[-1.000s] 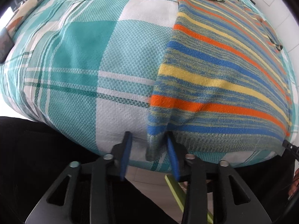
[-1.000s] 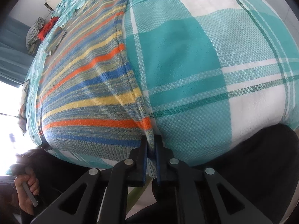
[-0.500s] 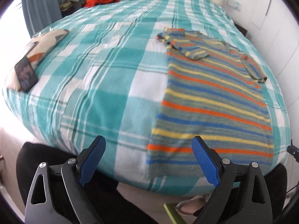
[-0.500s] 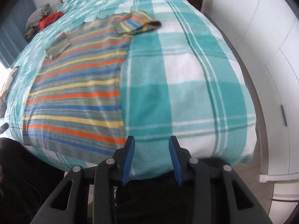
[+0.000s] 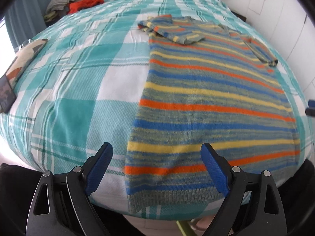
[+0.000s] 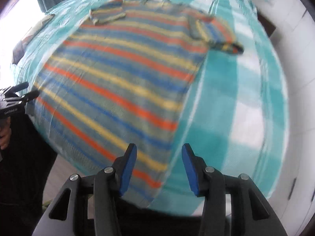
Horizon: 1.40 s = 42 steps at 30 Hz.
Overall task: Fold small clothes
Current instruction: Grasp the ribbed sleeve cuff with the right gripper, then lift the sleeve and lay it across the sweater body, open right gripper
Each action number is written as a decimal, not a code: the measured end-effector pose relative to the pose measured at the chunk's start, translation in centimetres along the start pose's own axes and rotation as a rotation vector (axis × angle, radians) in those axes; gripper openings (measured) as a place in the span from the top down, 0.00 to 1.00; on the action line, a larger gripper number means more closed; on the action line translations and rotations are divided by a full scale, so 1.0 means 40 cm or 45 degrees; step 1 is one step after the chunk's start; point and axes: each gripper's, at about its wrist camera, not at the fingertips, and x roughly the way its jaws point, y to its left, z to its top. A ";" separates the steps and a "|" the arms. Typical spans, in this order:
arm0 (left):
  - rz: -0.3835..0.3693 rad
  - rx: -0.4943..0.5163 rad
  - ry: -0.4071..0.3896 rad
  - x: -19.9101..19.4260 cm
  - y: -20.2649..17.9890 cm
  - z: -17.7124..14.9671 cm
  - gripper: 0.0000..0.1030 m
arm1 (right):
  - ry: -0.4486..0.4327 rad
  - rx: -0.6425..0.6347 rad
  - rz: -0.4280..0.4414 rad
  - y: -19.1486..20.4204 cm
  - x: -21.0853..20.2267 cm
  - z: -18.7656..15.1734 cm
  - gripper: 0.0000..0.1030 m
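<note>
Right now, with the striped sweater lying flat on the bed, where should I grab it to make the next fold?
Probably the striped sweater at its ribbed hem corners, coming from the bed's near edge: the hem lies flat there, closest to the open left gripper and right gripper.

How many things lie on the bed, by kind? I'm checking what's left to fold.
Striped sweater, both sleeves folded in: 1
Clothes in the far pile: about 2, one red, one grey striped
Patterned pillow: 1
Phone: 1
Total: about 5
</note>
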 end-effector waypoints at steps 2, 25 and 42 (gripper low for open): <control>0.040 -0.037 -0.066 -0.008 0.009 0.015 0.09 | -0.145 -0.040 -0.086 -0.058 -0.022 0.105 0.52; 0.108 -0.118 0.084 0.058 0.034 0.007 0.09 | -0.280 1.211 0.191 -0.788 0.188 0.031 0.93; 0.129 -0.180 0.121 0.075 0.056 -0.010 0.09 | -0.520 1.591 0.393 -0.852 0.185 -0.098 0.96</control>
